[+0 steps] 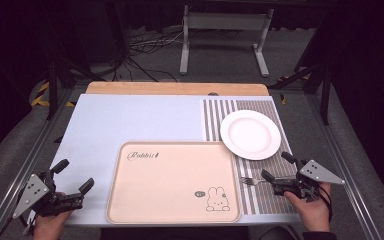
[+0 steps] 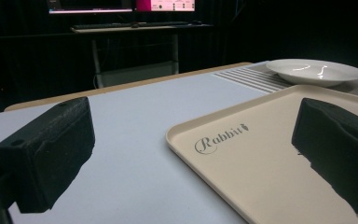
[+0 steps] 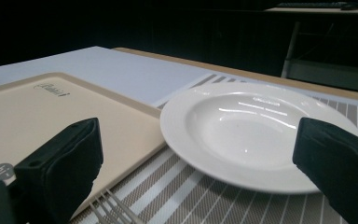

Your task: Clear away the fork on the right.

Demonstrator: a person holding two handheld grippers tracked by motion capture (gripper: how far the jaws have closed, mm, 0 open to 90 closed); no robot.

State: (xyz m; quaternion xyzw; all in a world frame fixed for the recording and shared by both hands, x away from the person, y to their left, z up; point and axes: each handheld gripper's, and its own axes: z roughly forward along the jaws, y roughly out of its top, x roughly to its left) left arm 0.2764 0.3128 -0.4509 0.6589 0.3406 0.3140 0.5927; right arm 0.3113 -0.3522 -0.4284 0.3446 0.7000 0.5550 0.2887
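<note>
On the striped mat (image 1: 260, 192) a fork (image 1: 250, 180) lies flat, handle toward the right gripper (image 1: 276, 171), which has wide, empty jaws and is far nearer than the open left gripper (image 1: 73, 175).

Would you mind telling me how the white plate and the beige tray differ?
The plate is round, glossy white and plain; the tray is rectangular, matte beige and printed with a rabbit and "Rabbit" lettering. The plate rests on the striped placemat, overlapping the tray's corner; the tray is larger. Both are empty.
</note>
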